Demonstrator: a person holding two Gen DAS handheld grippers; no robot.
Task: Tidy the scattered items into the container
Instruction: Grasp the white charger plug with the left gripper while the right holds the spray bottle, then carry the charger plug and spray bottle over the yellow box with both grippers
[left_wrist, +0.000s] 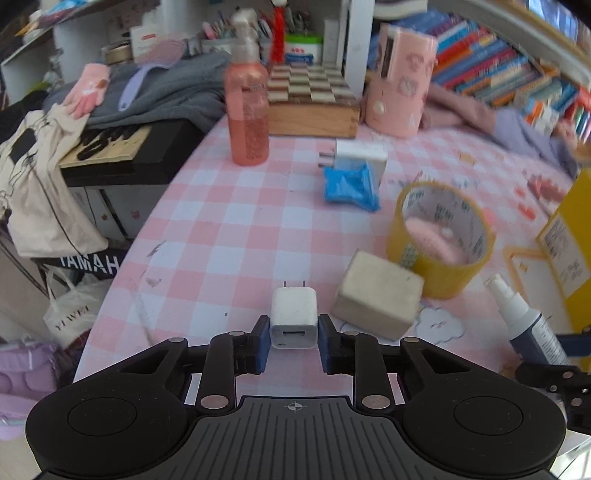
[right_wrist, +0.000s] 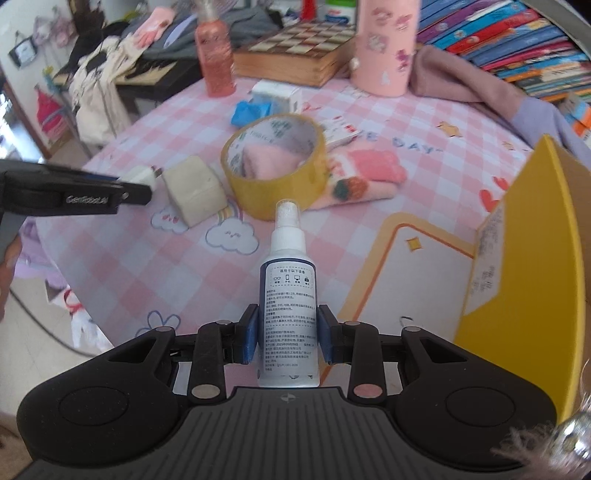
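Note:
My left gripper (left_wrist: 293, 338) is shut on a small white USB charger (left_wrist: 294, 318), prongs pointing away, just above the pink checked tablecloth. My right gripper (right_wrist: 288, 334) is shut on a white spray bottle (right_wrist: 289, 295) with a dark label, nozzle pointing forward; it also shows in the left wrist view (left_wrist: 532, 325). The yellow box container (right_wrist: 528, 280) stands open at the right, also seen in the left wrist view (left_wrist: 569, 236). Scattered on the table: a yellow tape roll (right_wrist: 275, 162), a cream cube (right_wrist: 194, 190), a blue packet (left_wrist: 351, 186), a white plug adapter (left_wrist: 360, 153).
A pink pump bottle (left_wrist: 248, 110), a wooden chessboard box (left_wrist: 310, 103) and a pink cylinder (left_wrist: 400, 85) stand at the back. Pink socks (right_wrist: 364, 173) lie behind the tape. Books line the right. The table edge falls off at the left, beside a cluttered black stand (left_wrist: 122, 155).

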